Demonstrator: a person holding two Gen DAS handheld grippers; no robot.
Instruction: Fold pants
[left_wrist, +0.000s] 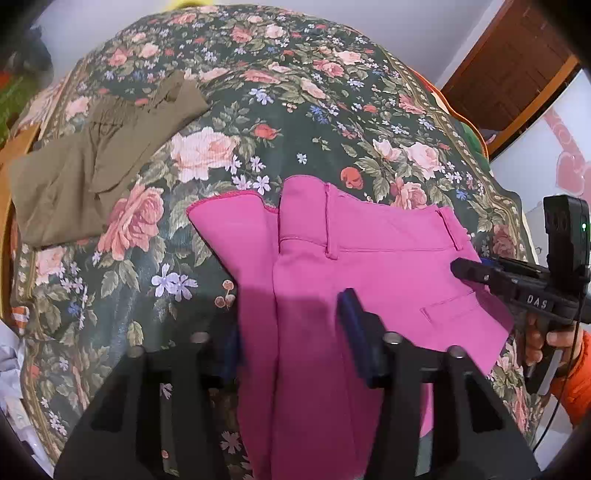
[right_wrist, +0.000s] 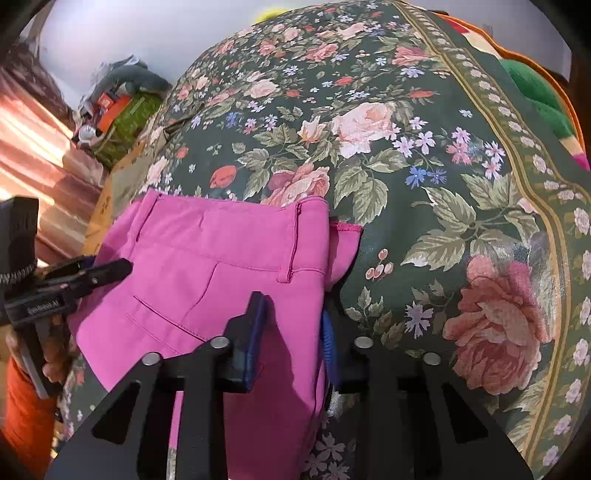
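**Both claws on the pink pants – grip quality is the risk**

Left claw (left_wrist: 291, 332), nearest in its own view, straddles the pink pants (left_wrist: 369, 266) at the near edge below the waistband. Jaws partly closed with fabric between them; one blue pad (left_wrist: 354, 317) sits on the cloth, the other is mostly hidden behind it, so I can't confirm a firm pinch. Right claw (right_wrist: 295, 325) is narrower, pads closed onto the right-hand edge of the pants and looks to have hold of it.

Pants lie on the floral bedspread (right_wrist: 443, 184), waistband at the far end, legs running near and out of frame. They look already doubled lengthwise, with one layer's edge sticking out past the other.

Risks, as I judge them:
- Left claw catches only the top layer → layers shear apart on lift, fold goes crooked.
- Either pad snags the bedspread along with the pants → whole cover drags.
- Uneven lift between hands → waistband skews.
- Olive garment (left_wrist: 92, 158) lies well apart on the far left, unlikely to interfere.
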